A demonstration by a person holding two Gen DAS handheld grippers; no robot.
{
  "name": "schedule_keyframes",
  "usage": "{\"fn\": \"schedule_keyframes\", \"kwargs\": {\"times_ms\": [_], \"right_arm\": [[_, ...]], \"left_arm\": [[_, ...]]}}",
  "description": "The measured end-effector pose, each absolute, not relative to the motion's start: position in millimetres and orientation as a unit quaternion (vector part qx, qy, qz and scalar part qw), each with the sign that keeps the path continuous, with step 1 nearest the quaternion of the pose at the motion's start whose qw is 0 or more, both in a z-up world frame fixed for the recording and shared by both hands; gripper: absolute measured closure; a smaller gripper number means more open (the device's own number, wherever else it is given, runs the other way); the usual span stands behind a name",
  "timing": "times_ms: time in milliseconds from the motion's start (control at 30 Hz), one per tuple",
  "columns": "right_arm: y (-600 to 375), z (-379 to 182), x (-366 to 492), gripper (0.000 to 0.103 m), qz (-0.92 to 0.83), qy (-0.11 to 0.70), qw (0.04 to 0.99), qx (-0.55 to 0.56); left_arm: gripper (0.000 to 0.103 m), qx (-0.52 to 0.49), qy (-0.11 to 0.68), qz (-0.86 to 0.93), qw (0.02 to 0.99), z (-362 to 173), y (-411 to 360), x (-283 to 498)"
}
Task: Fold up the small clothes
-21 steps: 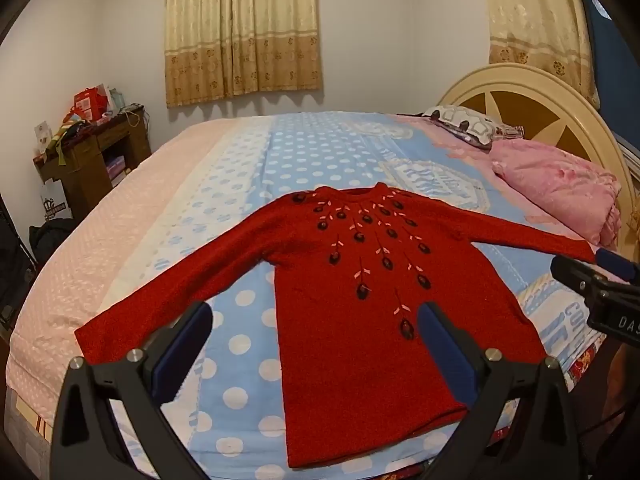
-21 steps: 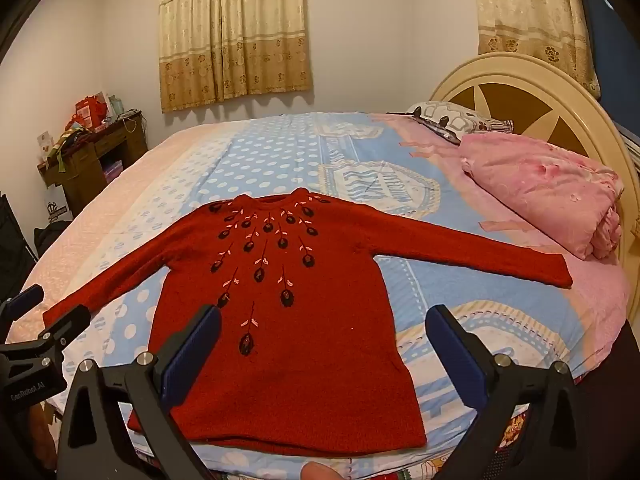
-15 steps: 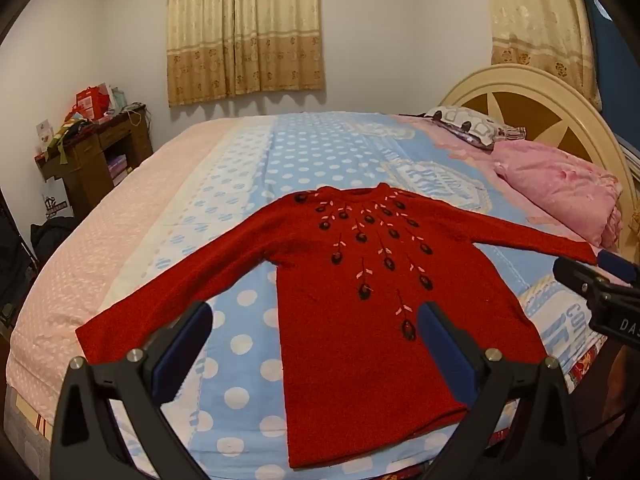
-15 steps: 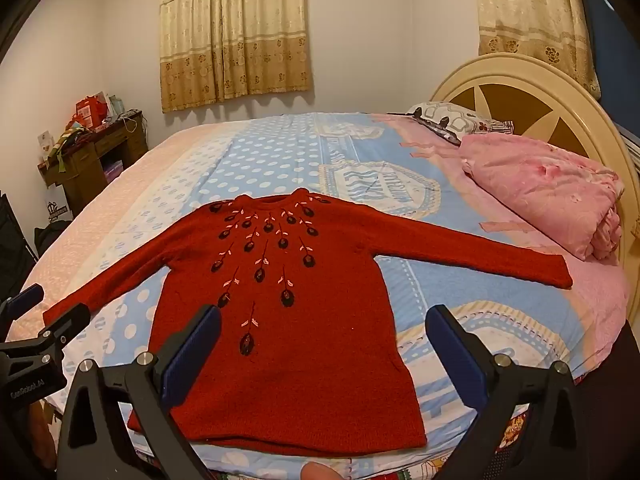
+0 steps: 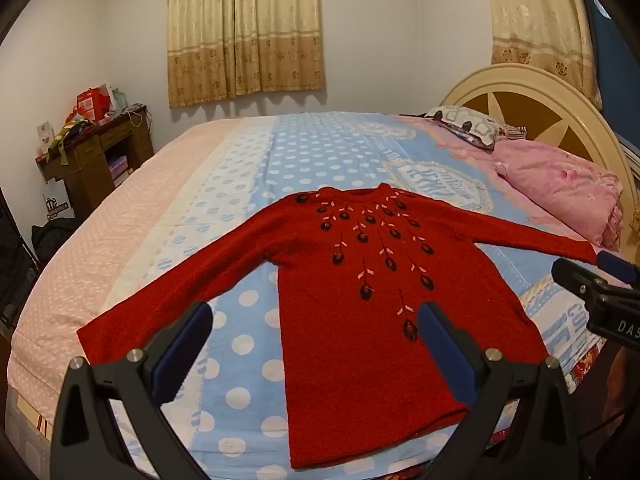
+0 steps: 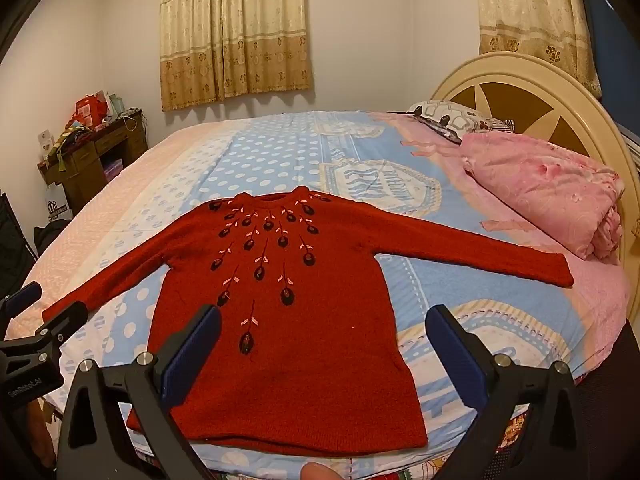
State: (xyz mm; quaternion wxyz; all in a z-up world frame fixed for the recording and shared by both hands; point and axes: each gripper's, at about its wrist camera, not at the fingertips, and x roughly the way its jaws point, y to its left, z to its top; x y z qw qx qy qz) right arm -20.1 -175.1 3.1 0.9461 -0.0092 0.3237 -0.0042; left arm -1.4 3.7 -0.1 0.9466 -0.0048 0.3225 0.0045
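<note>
A small red knit sweater (image 5: 360,300) with dark embroidered flowers lies flat and face up on the bed, both sleeves spread out; it also shows in the right wrist view (image 6: 288,320). My left gripper (image 5: 316,332) is open and empty, held above the hem and left sleeve near the bed's front edge. My right gripper (image 6: 324,332) is open and empty, above the hem and right side of the sweater. Each gripper shows at the edge of the other's view: the right one (image 5: 600,284) and the left one (image 6: 36,320).
The bed has a blue polka-dot sheet (image 5: 320,152). A folded pink quilt (image 6: 548,192) and a patterned pillow (image 6: 452,120) lie by the cream headboard (image 6: 532,92) at right. A cluttered wooden desk (image 5: 96,152) stands at left. Curtains hang behind.
Both grippers stay open and nearly still. The left view shifts very slightly; the sweater has not moved.
</note>
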Motion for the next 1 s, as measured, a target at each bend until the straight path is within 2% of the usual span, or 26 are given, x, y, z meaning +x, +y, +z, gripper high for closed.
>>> {"fn": "schedule_keyframes", "kwargs": {"times_ms": [1000], "right_arm": [[-172, -10, -15, 0.001, -0.003, 0.330, 0.944, -0.010]], "left_arm": [[0.000, -0.001, 0.322, 0.004, 0.947, 0, 8, -1]]}}
